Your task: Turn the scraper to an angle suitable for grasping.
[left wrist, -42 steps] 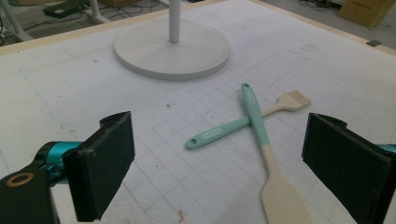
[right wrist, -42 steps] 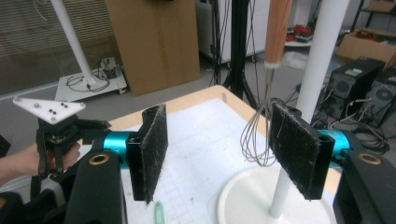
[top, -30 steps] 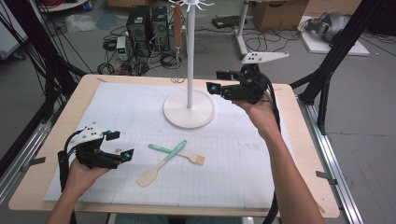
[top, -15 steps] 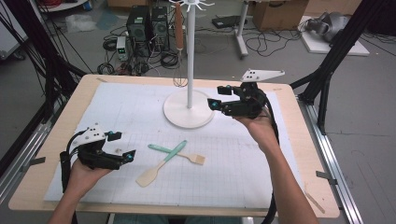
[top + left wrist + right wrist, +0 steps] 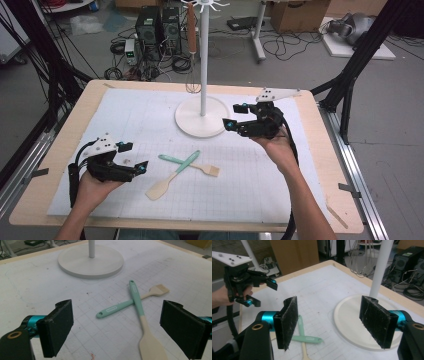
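Observation:
A mint-handled spatula point(image 5: 159, 189) with a cream blade lies crossed with a mint-handled brush point(image 5: 205, 169) on the white grid mat. My left gripper point(image 5: 134, 156) rests at the mat's left and points at them. In its own view the spatula point(image 5: 140, 315) and brush point(image 5: 115, 308) lie ahead of the left gripper point(image 5: 117, 315). Its jaws have just closed a little, still open with nothing between them. My right gripper point(image 5: 233, 115) hovers open beside the white stand's base point(image 5: 192, 122). The right gripper point(image 5: 332, 317) looks over the base point(image 5: 347, 312), brush point(image 5: 301, 326) and spatula handle point(image 5: 310, 339).
The stand's pole point(image 5: 202, 60) rises at the mat's far middle, and a brown-handled whisk point(image 5: 191, 30) hangs from its top hooks. The wooden table point(image 5: 335, 200) shows bare rim around the mat. Computers, cables and boxes sit on the floor beyond.
The right gripper has come down and nearer to the table beside the stand's base. The left gripper and both utensils have stayed where they were.

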Demonstrator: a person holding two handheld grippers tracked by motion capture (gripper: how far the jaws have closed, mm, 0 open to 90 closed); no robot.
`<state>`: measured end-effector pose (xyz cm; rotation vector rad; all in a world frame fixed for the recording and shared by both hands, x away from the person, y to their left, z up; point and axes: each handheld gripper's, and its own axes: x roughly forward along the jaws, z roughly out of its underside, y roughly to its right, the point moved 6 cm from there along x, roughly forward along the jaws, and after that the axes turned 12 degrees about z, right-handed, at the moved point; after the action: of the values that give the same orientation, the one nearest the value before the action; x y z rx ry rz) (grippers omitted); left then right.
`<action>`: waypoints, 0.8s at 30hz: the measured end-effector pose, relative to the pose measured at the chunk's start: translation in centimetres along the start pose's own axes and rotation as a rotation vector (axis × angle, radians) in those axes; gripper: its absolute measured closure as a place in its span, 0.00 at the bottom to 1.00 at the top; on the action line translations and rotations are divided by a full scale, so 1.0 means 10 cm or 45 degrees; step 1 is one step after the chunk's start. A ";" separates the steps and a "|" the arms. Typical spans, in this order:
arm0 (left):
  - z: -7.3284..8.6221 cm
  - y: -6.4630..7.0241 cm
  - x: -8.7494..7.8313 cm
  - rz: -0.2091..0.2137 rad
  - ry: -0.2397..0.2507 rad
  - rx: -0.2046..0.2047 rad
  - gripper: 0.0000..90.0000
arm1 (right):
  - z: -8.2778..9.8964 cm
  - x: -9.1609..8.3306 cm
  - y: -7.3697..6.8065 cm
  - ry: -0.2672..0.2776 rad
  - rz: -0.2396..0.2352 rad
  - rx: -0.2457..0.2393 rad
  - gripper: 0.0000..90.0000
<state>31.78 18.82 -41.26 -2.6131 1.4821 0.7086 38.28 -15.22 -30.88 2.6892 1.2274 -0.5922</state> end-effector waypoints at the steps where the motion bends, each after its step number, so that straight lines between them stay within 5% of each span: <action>1: 0.00 0.00 0.02 -0.003 -0.004 0.002 0.14 | 0.01 0.00 -0.01 0.005 0.000 0.003 0.33; 9: 0.03 0.10 0.20 0.031 -0.072 0.027 0.23 | 0.15 -0.03 -0.01 0.002 0.007 0.008 0.32; 24: 0.12 0.17 0.57 0.100 -0.174 -0.018 0.42 | 0.43 -0.17 0.08 0.022 0.049 0.034 0.32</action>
<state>32.46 13.66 -44.44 -2.4719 1.5524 0.8893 36.57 -18.08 -34.14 2.7389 1.1776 -0.5855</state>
